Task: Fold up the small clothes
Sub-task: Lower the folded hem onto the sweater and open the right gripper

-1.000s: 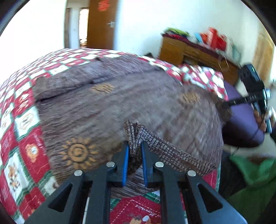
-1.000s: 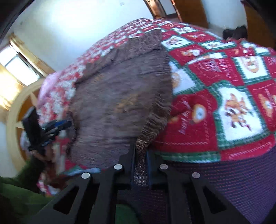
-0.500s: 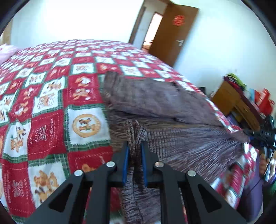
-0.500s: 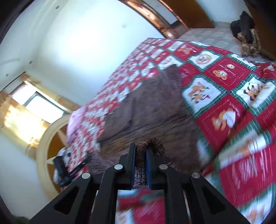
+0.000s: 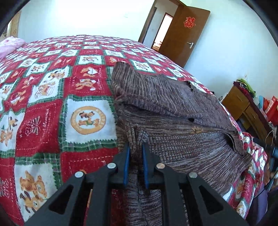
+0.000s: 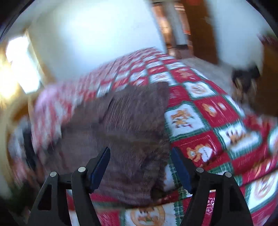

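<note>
Brown knit sweater (image 5: pixel 173 121) folded on quilt (image 5: pixel 52 104), left tool (image 5: pixel 135 156) pinching it, right tool (image 6: pixel 140 166) opening.

Walls (image 5: pixel 78 15): white, plain. Bed cover (image 5: pixel 52 104): red, green and white checked quilt with cartoon squares. Door (image 5: pixel 184 33): brown wood, standing open at far right, red emblem on its face. Wooden cabinet (image 5: pixel 246 111): right side, cluttered top. Window (image 6: pixel 22 66): far left, bright daylight entering
</note>
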A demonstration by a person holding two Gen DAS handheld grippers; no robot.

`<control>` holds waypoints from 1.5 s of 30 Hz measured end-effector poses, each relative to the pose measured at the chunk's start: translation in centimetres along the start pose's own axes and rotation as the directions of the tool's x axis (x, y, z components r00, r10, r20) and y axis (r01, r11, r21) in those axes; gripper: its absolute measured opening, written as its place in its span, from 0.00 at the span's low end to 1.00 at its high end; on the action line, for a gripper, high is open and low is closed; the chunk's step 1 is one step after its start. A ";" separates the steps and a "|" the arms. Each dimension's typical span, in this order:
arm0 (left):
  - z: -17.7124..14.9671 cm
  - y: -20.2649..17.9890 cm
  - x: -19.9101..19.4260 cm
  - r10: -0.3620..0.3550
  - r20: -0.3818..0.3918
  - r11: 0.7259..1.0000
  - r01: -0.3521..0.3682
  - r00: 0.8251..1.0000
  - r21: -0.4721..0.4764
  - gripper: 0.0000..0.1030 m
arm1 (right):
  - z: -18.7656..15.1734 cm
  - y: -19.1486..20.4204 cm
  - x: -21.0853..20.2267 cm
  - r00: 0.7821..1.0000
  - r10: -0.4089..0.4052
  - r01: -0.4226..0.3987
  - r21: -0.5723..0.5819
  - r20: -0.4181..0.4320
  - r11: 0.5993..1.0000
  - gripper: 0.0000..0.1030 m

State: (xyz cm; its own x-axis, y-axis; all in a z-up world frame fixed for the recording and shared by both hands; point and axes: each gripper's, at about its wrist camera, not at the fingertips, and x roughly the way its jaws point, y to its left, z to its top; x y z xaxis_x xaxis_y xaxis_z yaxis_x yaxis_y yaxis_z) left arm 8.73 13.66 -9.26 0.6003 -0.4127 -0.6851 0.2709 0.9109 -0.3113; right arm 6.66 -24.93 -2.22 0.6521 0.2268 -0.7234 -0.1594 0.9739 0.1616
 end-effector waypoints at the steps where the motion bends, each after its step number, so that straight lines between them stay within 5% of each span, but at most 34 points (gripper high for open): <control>1: 0.0 -0.1 0.0 0.006 0.000 1.000 -0.006 1.000 0.004 0.14 | -0.2 1.0 0.5 1.000 -0.004 0.002 -0.069 -0.024 0.998 0.71; 7: -0.1 -0.2 0.2 0.014 -0.002 1.000 -0.014 1.000 0.012 0.16 | -2.5 5.9 4.6 0.982 -0.127 0.045 -0.481 -0.139 0.876 0.71; 8: -0.1 0.0 0.2 0.008 -0.004 1.000 -0.008 1.000 0.003 0.17 | -2.6 5.9 5.4 0.975 -0.143 0.042 -0.496 -0.168 0.868 0.59; 13: -0.2 0.4 0.1 -0.013 0.004 1.000 0.013 1.000 -0.023 0.18 | -0.8 2.5 6.4 0.974 -0.091 0.015 -0.341 -0.208 0.940 0.12; 17: -0.2 0.5 0.1 -0.024 0.009 0.999 0.024 1.000 -0.029 0.18 | 0.6 -0.7 6.0 0.983 -0.005 -0.019 -0.130 -0.185 0.991 0.06; 22: -0.3 0.7 0.1 -0.040 0.015 0.998 0.041 0.999 -0.040 0.18 | 1.3 -3.0 6.5 0.989 0.085 -0.069 0.130 -0.119 0.989 0.06; 28: -0.4 0.8 0.0 -0.054 0.020 0.997 0.055 0.998 -0.048 0.18 | 1.5 -3.4 7.7 0.991 0.106 -0.083 0.231 -0.087 0.969 0.06; 31: -0.4 0.9 -0.1 -0.060 0.022 0.997 0.061 0.998 -0.052 0.18 | 1.6 -2.6 7.7 0.992 0.092 -0.072 0.199 -0.090 0.977 0.08; 33: -0.5 0.9 -0.1 -0.060 0.023 0.997 0.061 0.998 -0.053 0.18 | 1.6 -2.5 7.4 0.989 0.105 -0.083 0.192 -0.108 0.978 0.25; 35: -0.5 0.9 -0.1 -0.062 0.023 0.997 0.063 0.998 -0.054 0.18 | 1.6 -2.2 6.8 0.990 0.110 -0.093 0.180 -0.091 0.979 0.54; 36: -0.5 0.9 -0.1 -0.065 0.024 0.996 0.066 0.998 -0.056 0.18 | 1.5 -2.1 6.2 0.994 0.087 -0.074 0.164 -0.071 0.984 0.58; 41: -0.5 0.9 -0.2 -0.074 0.030 0.995 0.075 0.997 -0.058 0.18 | 1.6 -3.4 1.8 0.996 0.037 -0.050 0.185 0.075 0.981 0.58; 45: -0.6 1.0 -0.3 -0.085 0.034 0.994 0.087 0.996 -0.068 0.18 | 0.7 -2.5 1.3 0.995 -0.095 0.095 0.005 -0.016 0.995 0.58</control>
State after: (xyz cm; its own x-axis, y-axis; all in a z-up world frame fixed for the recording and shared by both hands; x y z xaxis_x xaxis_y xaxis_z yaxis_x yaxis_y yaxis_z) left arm 8.41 14.69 -9.80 0.5999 -0.4885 -0.6336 0.2708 0.8692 -0.4137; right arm 8.44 -27.03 -3.12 0.6523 0.1334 -0.7461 -0.0930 0.9910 0.0959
